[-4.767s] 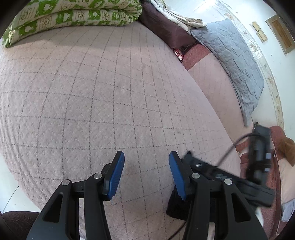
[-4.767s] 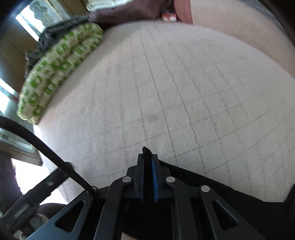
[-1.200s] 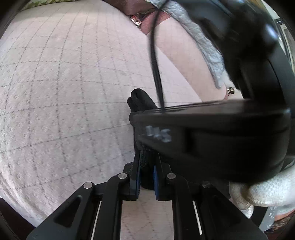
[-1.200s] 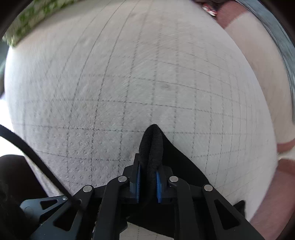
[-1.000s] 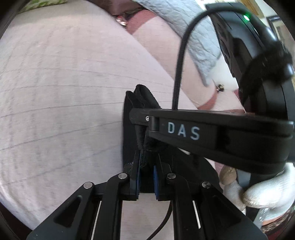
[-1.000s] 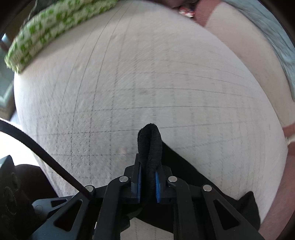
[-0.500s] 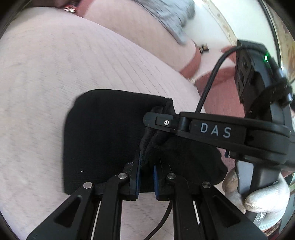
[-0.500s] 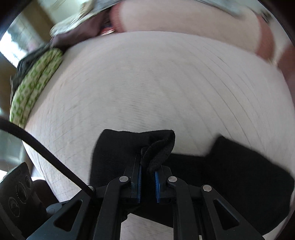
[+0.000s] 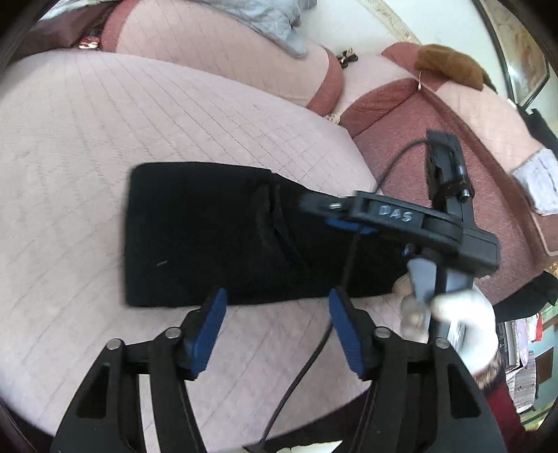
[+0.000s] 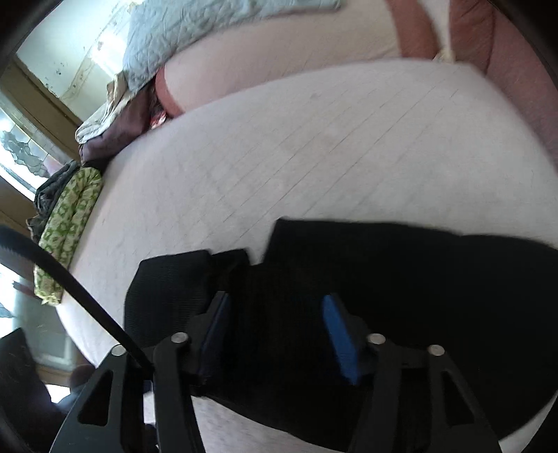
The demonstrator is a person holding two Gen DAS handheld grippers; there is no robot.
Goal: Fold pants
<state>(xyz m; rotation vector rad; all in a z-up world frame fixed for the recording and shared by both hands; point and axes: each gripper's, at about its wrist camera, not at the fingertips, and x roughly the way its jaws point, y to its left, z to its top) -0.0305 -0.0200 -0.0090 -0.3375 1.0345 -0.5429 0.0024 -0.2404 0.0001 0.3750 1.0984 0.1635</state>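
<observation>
The black pants [image 9: 216, 230] lie folded flat on the pale pink quilted cushion [image 9: 87, 122]. My left gripper [image 9: 275, 313] hovers just past their near edge; its jaws are opening and nothing is between them. My right gripper [image 9: 327, 223], in a white-gloved hand [image 9: 464, 313], reaches in from the right over the pants. In the right wrist view the right gripper [image 10: 275, 310] hangs over the black pants [image 10: 401, 278]; its jaws are opening, with cloth below them and none pinched.
A grey-blue quilted blanket [image 9: 258, 21] lies on the cushions at the back. A red-brown sofa section [image 9: 436, 115] carries a brown furry object [image 9: 450, 66]. A green patterned bundle [image 10: 69, 223] sits at the cushion's far left. A black cable [image 9: 314, 348] runs between the grippers.
Both grippers let go of the black cloth and opened. The pants now lie folded on the cushion. The right gripper has drawn away to the right.
</observation>
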